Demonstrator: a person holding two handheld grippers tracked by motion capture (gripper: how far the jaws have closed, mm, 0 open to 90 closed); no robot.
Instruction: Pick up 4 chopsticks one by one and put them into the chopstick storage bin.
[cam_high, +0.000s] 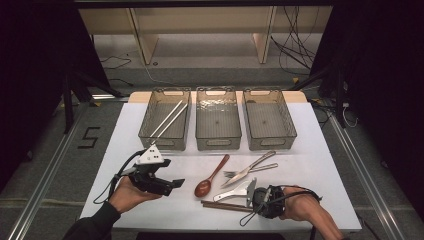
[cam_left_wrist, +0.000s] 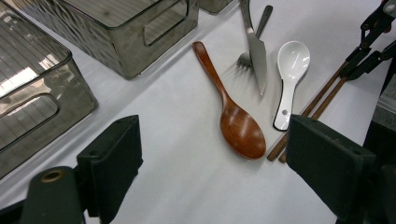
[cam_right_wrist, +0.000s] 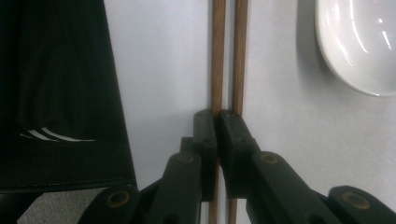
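Chopsticks are the work in hand: a brown wooden pair lying side by side on the white table, along its near edge.

Farthest left, the left gripper hangs above the table with its jaws wide apart and nothing between them; ahead of it lie the brown wooden spoon and, beyond that, a fork and knife.

To the right, the white ceramic spoon lies just beside the chopsticks.

Rightmost, the right gripper is down at table level, its jaws pinched together on the chopsticks. In the right gripper view the pads appear to clamp mainly the left stick, while the right stick runs along the outside of one pad.

Risk, as I judge it: a lift could bring up one stick alone, or the second could slip out and roll, because the bite is narrow and off-centre. A tilted pair could also knock the ceramic spoon.
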